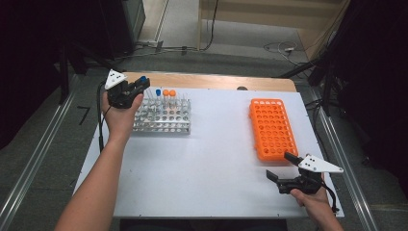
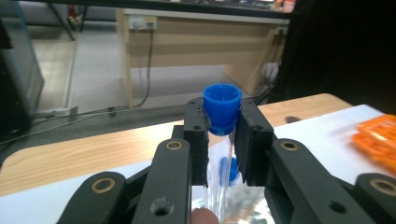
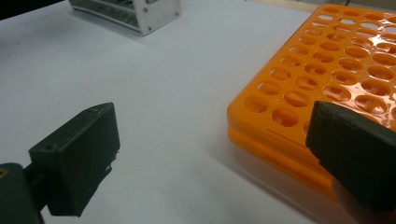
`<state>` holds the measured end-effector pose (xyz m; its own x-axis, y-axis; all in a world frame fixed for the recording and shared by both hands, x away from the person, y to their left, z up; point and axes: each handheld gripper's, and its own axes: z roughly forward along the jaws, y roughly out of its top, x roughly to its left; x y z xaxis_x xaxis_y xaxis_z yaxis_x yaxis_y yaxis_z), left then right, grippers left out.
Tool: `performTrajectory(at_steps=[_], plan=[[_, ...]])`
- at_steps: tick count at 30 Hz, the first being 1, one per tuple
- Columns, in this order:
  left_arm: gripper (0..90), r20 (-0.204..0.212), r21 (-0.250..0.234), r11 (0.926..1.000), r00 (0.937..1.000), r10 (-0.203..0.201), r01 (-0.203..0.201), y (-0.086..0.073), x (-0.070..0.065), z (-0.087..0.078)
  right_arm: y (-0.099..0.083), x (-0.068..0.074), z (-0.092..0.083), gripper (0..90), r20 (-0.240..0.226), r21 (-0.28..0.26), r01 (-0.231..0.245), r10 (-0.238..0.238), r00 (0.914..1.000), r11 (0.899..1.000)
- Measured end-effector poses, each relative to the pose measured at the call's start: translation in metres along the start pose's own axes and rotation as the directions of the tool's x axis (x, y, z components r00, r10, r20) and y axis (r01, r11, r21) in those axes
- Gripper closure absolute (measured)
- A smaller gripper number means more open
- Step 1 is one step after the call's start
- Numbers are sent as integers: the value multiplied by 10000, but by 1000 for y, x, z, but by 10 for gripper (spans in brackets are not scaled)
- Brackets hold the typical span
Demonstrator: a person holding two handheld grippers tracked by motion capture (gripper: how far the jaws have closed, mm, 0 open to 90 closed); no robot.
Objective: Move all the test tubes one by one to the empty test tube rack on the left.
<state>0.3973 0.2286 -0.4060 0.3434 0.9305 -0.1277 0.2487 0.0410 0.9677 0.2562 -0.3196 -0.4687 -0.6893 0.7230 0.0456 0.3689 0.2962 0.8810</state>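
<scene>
The left gripper (image 2: 221, 135) is clamping its two black jaws on a clear tube with a blue cap (image 2: 222, 108), gripping it just under the cap, so the cap is standing up above the jaw tips. From the high view, that gripper (image 1: 136, 87) is sitting at the far left of the white table (image 1: 216, 159), right over the near-left end of a metal tube rack (image 1: 163, 117). Three more capped tubes are standing in the rack's back row, one blue (image 1: 158, 93) and two orange (image 1: 169, 93).

Well apart, at the near right, the right gripper (image 1: 279, 166) is hanging loose with its jaws spread wide and nothing between them. It is hovering just beside the near corner of an orange rack (image 1: 272, 127) full of round holes, and in the right gripper view that orange rack (image 3: 327, 88) is lying just behind the right-hand jaw.
</scene>
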Motion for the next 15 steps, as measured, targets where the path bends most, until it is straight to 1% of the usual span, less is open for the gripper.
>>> performTrajectory(at_steps=[3, 6, 9, 11, 13, 15], plan=[[770, -214, -15, 9999, 9997, -115, 114, -3, 3, 7, -1, -1, 0, 15, 26, -21, -62, 62, 10000, 10000], [770, -468, 55, 10000, 9989, 73, -70, -6, 4, 13, -2, -2, -1, 15, 27, -9, -91, 91, 10000, 10000], [770, -501, -38, 10000, 9987, -21, 19, -7, 5, 15, -2, -2, -1, 15, 1, -23, -64, 64, 10000, 10000], [770, -482, -50, 9998, 9987, 178, -181, -7, 3, 15, -2, -2, -1, 15, -16, -26, -77, 77, 10000, 10000], [770, -498, -32, 9987, 9975, 502, -505, -7, 0, 15, -2, -3, -1, 15, -22, -23, -58, 58, 10000, 10000], [770, -484, -77, 9977, 9966, 668, -673, -9, -1, 15, -3, -3, -1, 15, -57, -9, -84, 84, 9999, 10000]])
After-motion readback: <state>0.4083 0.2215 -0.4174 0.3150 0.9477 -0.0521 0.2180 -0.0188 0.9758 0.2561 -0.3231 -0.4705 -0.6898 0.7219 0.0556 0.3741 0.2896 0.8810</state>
